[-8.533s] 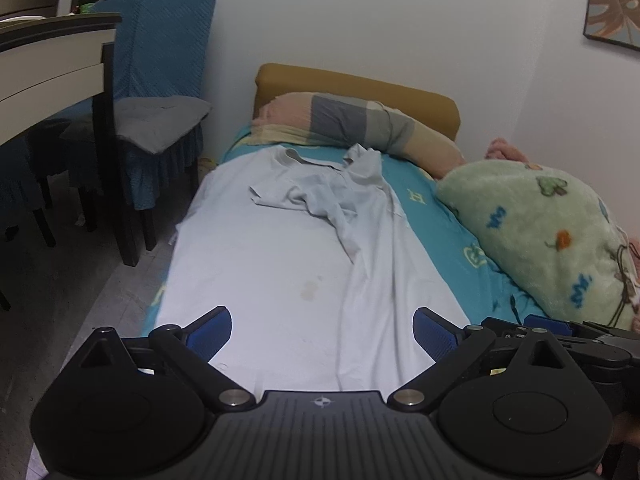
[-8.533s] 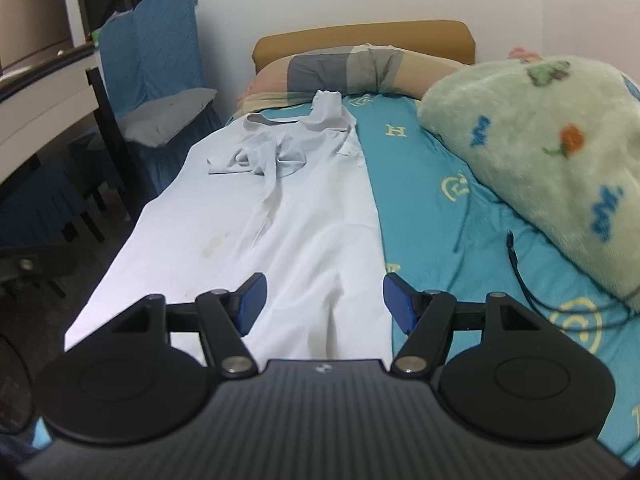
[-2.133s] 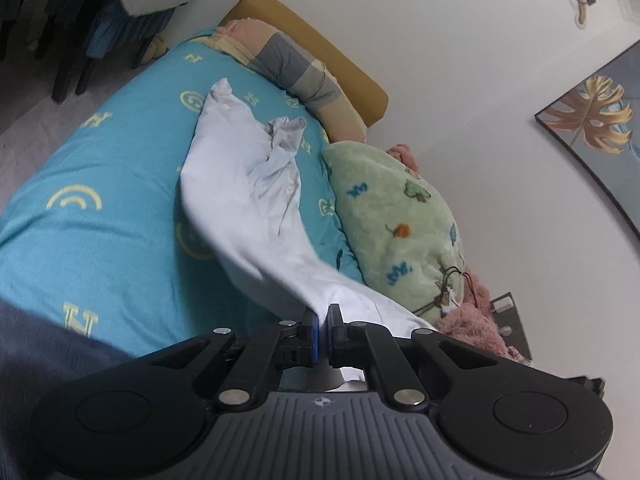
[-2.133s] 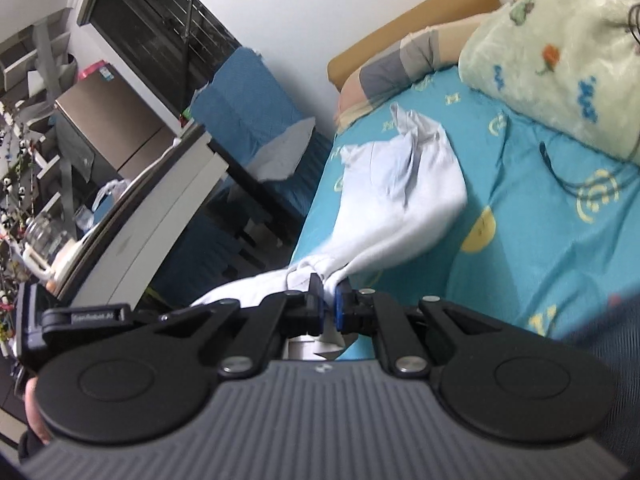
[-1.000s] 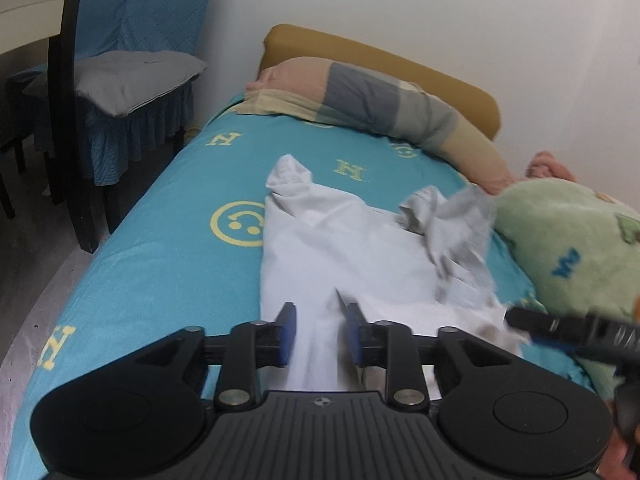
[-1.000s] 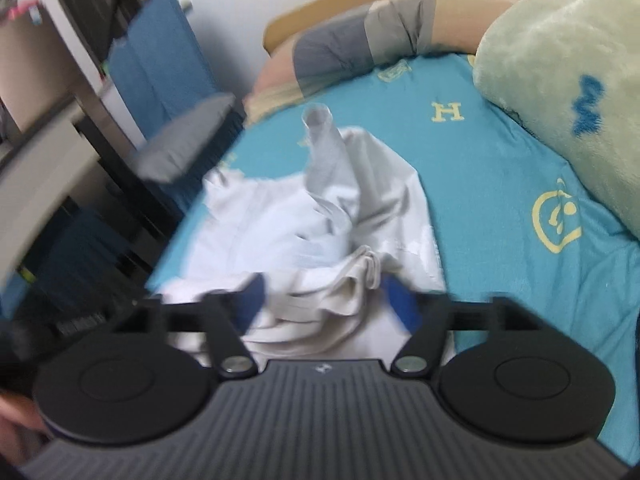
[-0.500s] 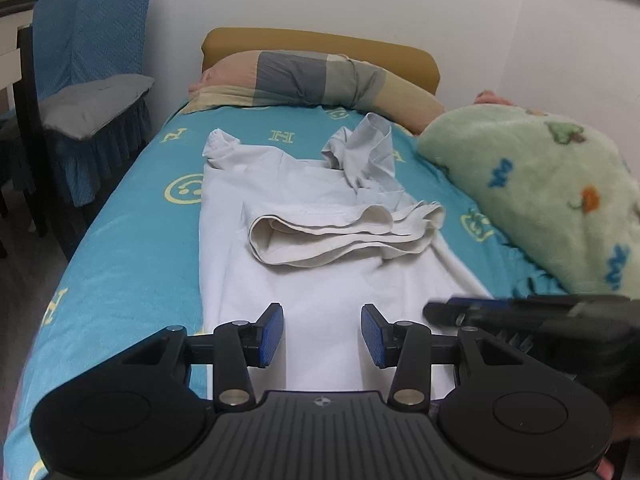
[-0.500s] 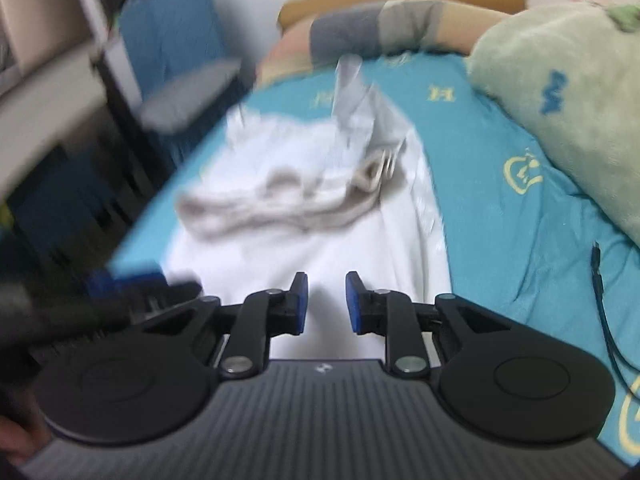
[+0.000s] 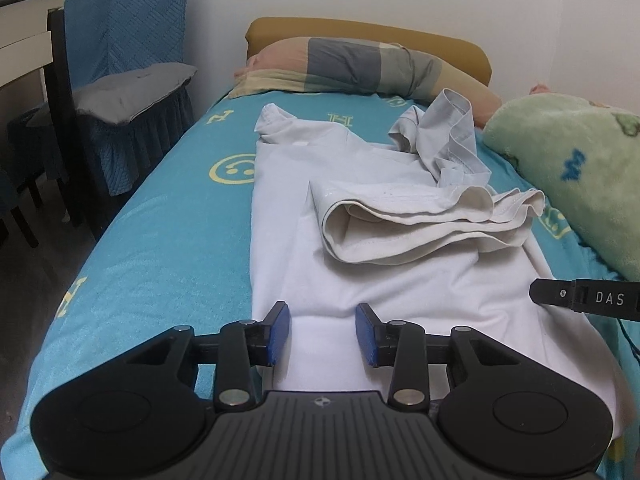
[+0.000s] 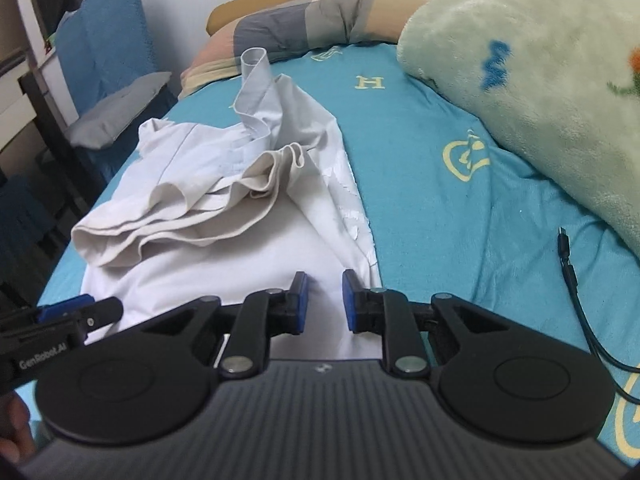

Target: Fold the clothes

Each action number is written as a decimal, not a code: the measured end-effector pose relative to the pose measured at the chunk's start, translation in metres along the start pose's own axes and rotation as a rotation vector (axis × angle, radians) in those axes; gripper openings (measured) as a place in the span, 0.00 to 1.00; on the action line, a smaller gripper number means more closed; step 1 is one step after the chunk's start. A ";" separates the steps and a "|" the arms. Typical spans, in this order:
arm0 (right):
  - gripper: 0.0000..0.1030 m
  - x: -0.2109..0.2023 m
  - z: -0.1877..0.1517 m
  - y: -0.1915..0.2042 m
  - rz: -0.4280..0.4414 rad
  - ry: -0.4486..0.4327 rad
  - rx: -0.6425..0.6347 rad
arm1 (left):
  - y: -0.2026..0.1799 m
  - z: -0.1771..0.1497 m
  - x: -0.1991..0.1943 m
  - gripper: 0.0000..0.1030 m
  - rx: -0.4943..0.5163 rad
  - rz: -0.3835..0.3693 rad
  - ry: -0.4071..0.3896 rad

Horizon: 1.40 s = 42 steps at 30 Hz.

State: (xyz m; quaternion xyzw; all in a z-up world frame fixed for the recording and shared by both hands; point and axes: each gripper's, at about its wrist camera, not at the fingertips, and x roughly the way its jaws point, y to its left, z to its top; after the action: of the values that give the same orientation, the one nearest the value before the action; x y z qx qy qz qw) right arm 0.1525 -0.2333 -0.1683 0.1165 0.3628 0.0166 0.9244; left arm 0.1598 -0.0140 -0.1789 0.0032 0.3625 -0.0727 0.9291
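Both grippers hover level over the near end of the white cotton shirt (image 9: 420, 276): left gripper (image 9: 322, 332) and right gripper (image 10: 322, 302), fingers parted, holding nothing.

White garment (image 9: 400, 276) lies on the bed, hem folded back, apparently a shirt.

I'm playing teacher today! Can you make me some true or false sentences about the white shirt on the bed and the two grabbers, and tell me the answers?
1. The white shirt lies on a teal bedsheet. True.
2. The left gripper is pinching the shirt. False: it is open, holding nothing.
3. The right gripper is open. True.
4. The shirt is a neat square. False: its hem is bunched loosely across the middle.
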 end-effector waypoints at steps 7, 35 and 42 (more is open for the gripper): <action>0.23 -0.015 0.006 0.007 -0.004 -0.007 -0.015 | -0.004 0.004 -0.019 0.50 -0.003 -0.011 0.000; 0.76 -0.124 -0.005 0.022 0.043 -0.044 0.020 | 0.011 -0.055 -0.079 0.81 -0.470 -0.253 0.327; 0.76 -0.112 -0.002 0.017 0.043 -0.019 0.075 | 0.032 -0.061 -0.075 0.77 -0.647 -0.265 0.253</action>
State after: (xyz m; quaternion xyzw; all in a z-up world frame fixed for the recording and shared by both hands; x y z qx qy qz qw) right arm 0.0700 -0.2297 -0.0911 0.1589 0.3519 0.0217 0.9222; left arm 0.0689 0.0315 -0.1749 -0.3289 0.4758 -0.0731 0.8125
